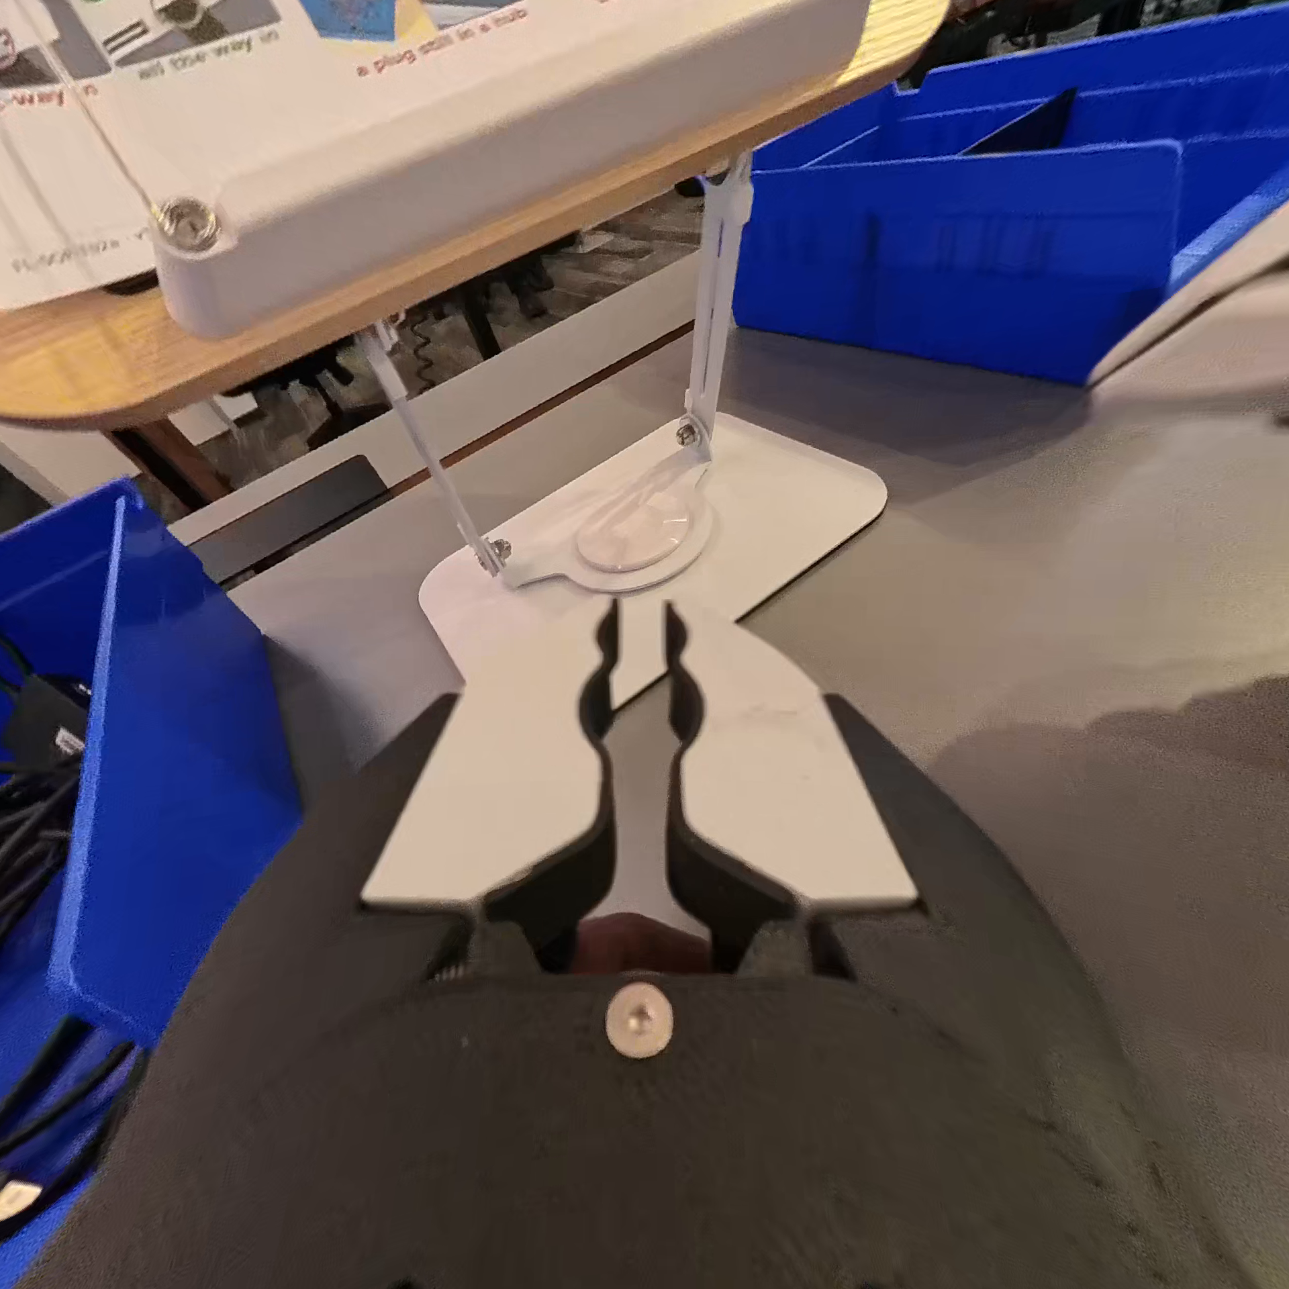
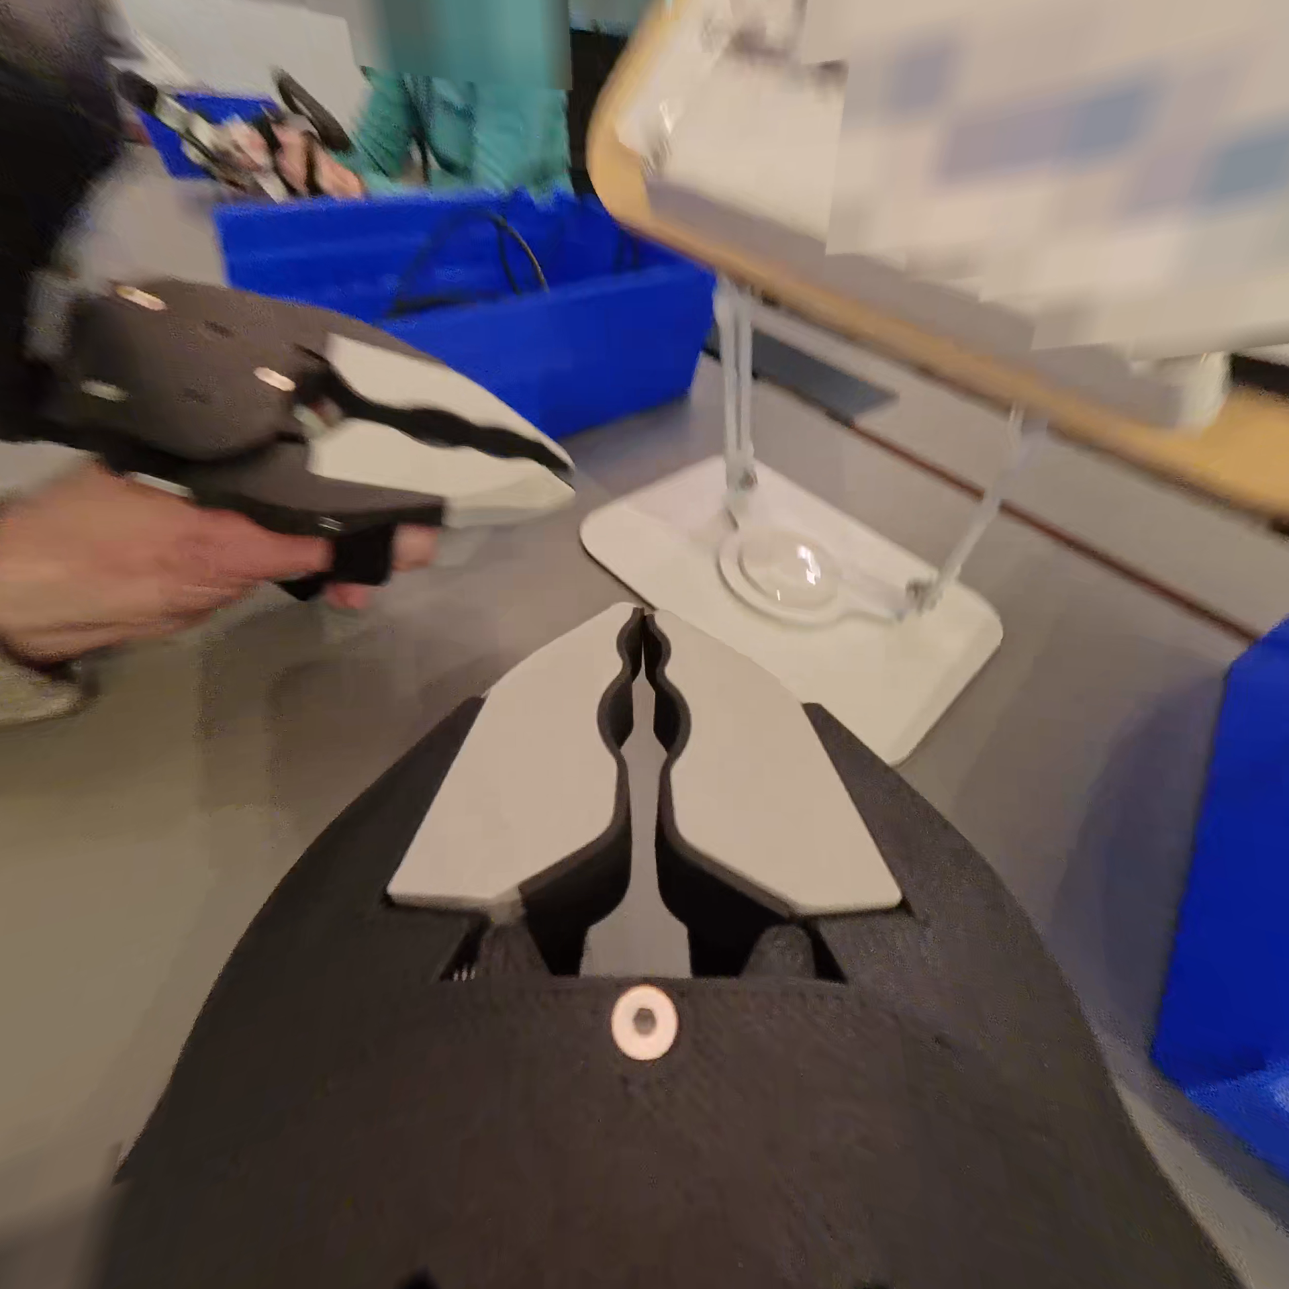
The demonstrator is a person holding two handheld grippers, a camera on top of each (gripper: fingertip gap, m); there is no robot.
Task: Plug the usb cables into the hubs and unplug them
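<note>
Grey tabletop (image 1: 1046, 628) carries blue bins (image 1: 955, 265) and a white stand (image 1: 802, 502). Dark cables (image 1: 35, 823) lie in the left-hand bin; no hub is clearly visible. Nothing looks plugged, so the whole task seems left. Left gripper (image 1: 642, 614) stands slightly parted and empty; right gripper (image 2: 642, 617) is pressed closed on nothing.

Two grippers were in play: the left gripper (image 1: 642, 617), its fingers slightly parted, and the right gripper (image 2: 642, 617), tips together. One white stand base (image 1: 802, 502) sat far centre on one grey table (image 1: 1046, 593), with two thin struts (image 1: 718, 300) carrying one wooden board (image 1: 488, 230). One white box (image 1: 432, 160) lay on that board. Two blue bins showed in the left wrist view: one near left (image 1: 167, 697), one far right (image 1: 976, 258). One hand (image 2: 139, 558) held the left gripper.
</note>
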